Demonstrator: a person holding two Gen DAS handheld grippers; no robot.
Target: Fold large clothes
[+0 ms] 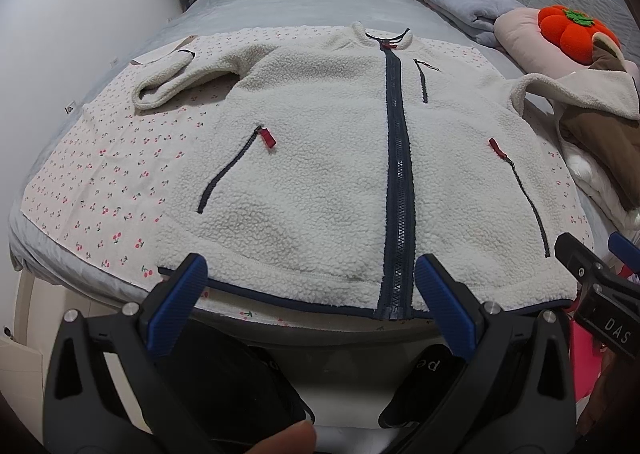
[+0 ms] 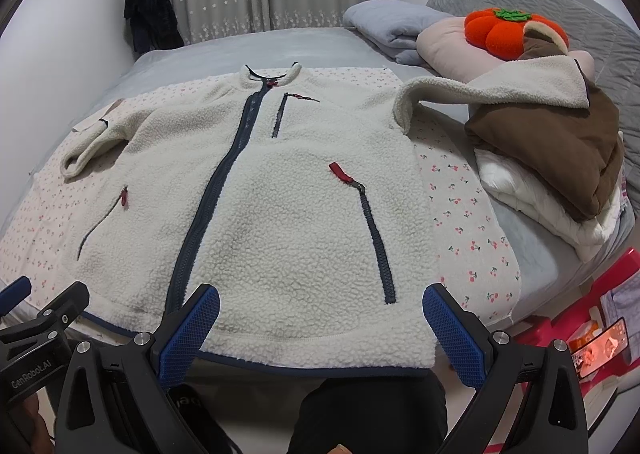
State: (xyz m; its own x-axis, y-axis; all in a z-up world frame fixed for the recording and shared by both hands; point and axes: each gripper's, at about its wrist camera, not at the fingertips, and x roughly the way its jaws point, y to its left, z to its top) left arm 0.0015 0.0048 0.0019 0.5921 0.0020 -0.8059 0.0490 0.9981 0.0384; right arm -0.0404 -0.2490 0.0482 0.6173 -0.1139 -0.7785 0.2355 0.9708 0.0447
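Note:
A cream fleece jacket point(image 1: 320, 158) with a navy front zipper lies flat, front up, on a cherry-print cloth point(image 1: 100, 182) on the bed; it also shows in the right wrist view point(image 2: 280, 214). Its left sleeve point(image 1: 176, 78) lies bent on the cloth. Its right sleeve point(image 2: 480, 90) drapes over a clothes pile. My left gripper point(image 1: 308, 274) is open and empty just above the hem, left of the zipper. My right gripper point(image 2: 320, 306) is open and empty above the hem's right half; it also shows at the right edge of the left wrist view point(image 1: 592, 258).
A pile of folded clothes with a brown garment point(image 2: 560, 142) on top sits at the bed's right side. Grey and pink bedding point(image 2: 400, 26) and an orange pumpkin cushion point(image 2: 508, 30) lie at the head. A dark garment point(image 2: 148, 10) hangs on the far wall. Pink items point(image 2: 600, 334) stand on the floor at right.

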